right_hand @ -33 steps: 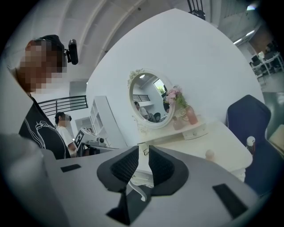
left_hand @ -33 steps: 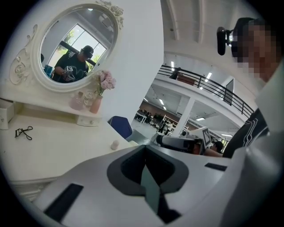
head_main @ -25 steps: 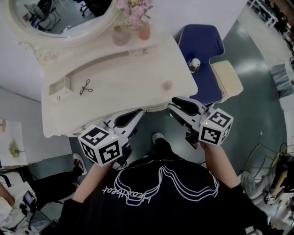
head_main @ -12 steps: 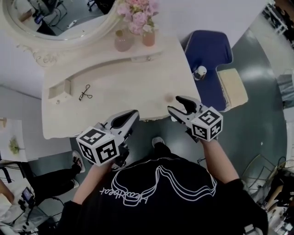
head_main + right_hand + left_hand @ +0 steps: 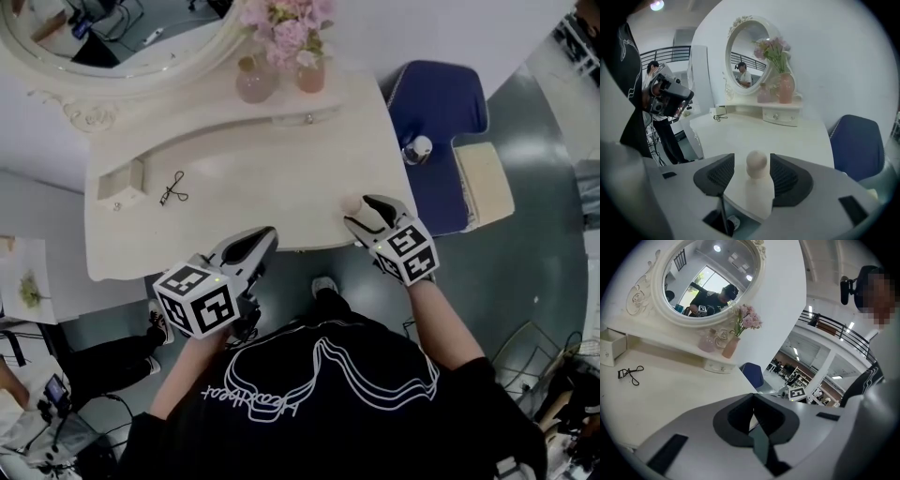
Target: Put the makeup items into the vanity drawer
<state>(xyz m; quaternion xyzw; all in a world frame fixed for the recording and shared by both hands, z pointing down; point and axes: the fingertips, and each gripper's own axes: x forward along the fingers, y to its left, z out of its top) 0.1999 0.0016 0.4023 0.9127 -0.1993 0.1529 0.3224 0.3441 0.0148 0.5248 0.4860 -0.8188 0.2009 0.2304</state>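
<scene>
A beige round makeup sponge (image 5: pixel 353 203) (image 5: pixel 757 162) sits near the front right edge of the cream vanity top (image 5: pixel 253 178). My right gripper (image 5: pixel 362 210) (image 5: pixel 751 159) is open around it; its jaws have just been opening and stand either side of the sponge with gaps. My left gripper (image 5: pixel 264 235) (image 5: pixel 753 398) hovers at the vanity's front edge, shut and empty. A black eyelash curler (image 5: pixel 172 187) (image 5: pixel 630 374) lies far left, beside a small open drawer (image 5: pixel 124 176) (image 5: pixel 610 348).
An oval mirror (image 5: pixel 112 37) and two pink vases with flowers (image 5: pixel 279 56) stand at the back. A second small drawer with a knob (image 5: pixel 309 118) is shut. A blue chair (image 5: pixel 439 112) with a small bottle (image 5: pixel 417 148) stands right; another person's legs (image 5: pixel 89 366) show left.
My right gripper has come forward and down onto the vanity edge, and its jaws now straddle the sponge. My left gripper has edged forward toward the vanity front.
</scene>
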